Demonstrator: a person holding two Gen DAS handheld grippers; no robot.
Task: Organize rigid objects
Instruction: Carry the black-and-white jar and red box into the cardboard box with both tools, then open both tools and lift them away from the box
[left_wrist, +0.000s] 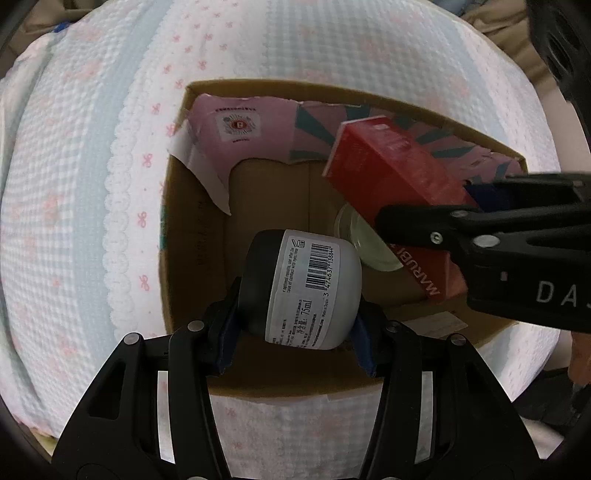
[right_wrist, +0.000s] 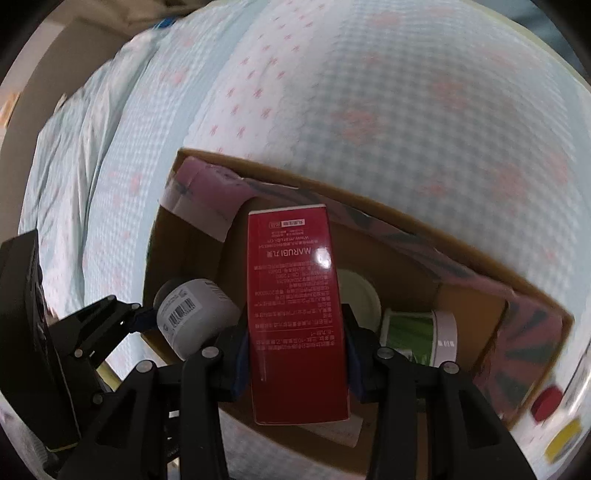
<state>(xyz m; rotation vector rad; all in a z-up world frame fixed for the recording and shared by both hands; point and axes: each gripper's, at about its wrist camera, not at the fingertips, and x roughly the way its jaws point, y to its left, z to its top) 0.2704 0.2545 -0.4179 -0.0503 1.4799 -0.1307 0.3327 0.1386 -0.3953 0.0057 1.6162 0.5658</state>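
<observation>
An open cardboard box (left_wrist: 192, 243) with torn pink flaps lies on a quilted bed. My left gripper (left_wrist: 295, 332) is shut on a grey deodorant bottle (left_wrist: 314, 288) with a black cap, held over the box's near edge. My right gripper (right_wrist: 295, 369) is shut on a red MARUBI carton (right_wrist: 295, 314), held over the box (right_wrist: 476, 295). In the left wrist view the carton (left_wrist: 388, 162) slants in from the right. In the right wrist view the bottle (right_wrist: 192, 314) is at the left. A white round lid (left_wrist: 365, 240) lies inside the box.
A green and white jar (right_wrist: 417, 332) lies in the box next to the white lid (right_wrist: 362, 299). The pale blue and pink quilt (left_wrist: 92, 184) surrounds the box. Small red and yellow items (right_wrist: 554, 417) lie blurred at the right edge.
</observation>
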